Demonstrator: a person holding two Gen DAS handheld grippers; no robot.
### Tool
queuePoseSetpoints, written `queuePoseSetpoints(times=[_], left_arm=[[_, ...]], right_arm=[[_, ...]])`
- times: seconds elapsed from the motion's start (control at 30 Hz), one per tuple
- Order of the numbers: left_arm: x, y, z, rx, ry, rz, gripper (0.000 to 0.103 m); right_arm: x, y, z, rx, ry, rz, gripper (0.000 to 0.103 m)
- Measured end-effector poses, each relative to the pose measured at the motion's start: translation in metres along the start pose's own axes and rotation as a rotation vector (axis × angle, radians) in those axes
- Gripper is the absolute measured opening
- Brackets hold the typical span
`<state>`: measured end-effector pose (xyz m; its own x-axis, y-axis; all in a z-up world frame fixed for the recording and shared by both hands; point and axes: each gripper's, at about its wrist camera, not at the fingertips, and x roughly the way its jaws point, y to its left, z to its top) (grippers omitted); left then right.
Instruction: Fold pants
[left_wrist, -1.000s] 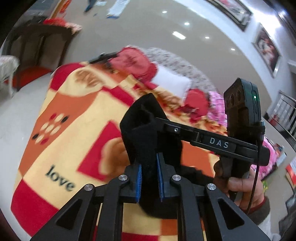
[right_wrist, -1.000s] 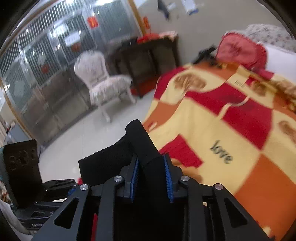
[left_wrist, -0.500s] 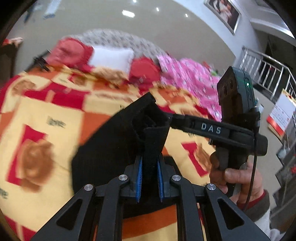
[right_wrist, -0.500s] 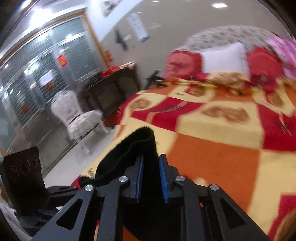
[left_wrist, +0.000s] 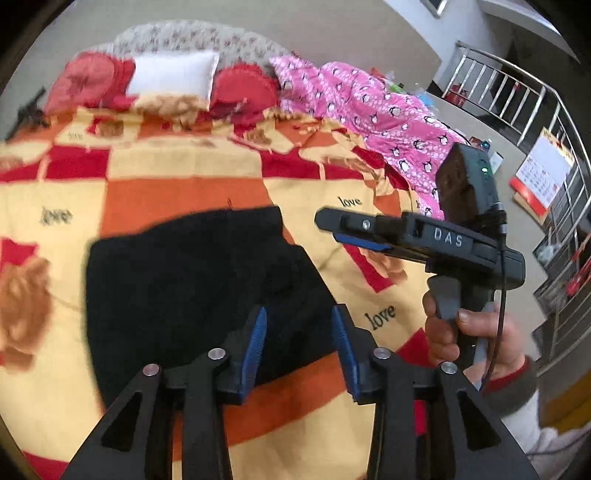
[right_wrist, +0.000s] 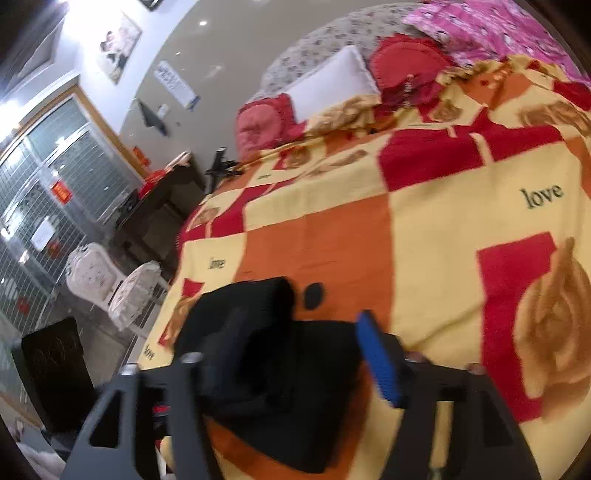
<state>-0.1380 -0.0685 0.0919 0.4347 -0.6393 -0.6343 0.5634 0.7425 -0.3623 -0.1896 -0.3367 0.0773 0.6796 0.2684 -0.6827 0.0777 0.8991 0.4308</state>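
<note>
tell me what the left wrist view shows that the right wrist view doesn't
Only the left wrist view: the right gripper seen from the side, the hand holding it, and a metal railing.

Only the right wrist view: a white chair, a dark side table and glass doors.

Both: the black pants lying on the checked blanket, released, plus the white pillow and pink quilt. The left gripper and right gripper are both opening, fingers off the cloth.

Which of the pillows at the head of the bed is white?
The rectangular white pillow, lying between the two round red cushions, one at its left and one at its right.
</note>
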Motion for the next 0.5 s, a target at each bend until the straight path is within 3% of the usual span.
queuePoseSetpoints(times=[0.13,0.27,0.5], left_arm=[[-0.024,0.013,-0.010,0.022,-0.053,0.093,0.039],[-0.031,0.047,-0.011,-0.037,-0.070,0.204,0.039],[-0.022,0.062,-0.021,-0.089,-0.071,0.266,0.045]], right_arm=[[0.017,0.022,-0.003,-0.052,0.045,0.008,0.079],[0.037,0.033,-0.006,-0.069,0.083,-0.012,0.079],[0.060,0.035,-0.014,-0.081,0.122,-0.046,0.087]])
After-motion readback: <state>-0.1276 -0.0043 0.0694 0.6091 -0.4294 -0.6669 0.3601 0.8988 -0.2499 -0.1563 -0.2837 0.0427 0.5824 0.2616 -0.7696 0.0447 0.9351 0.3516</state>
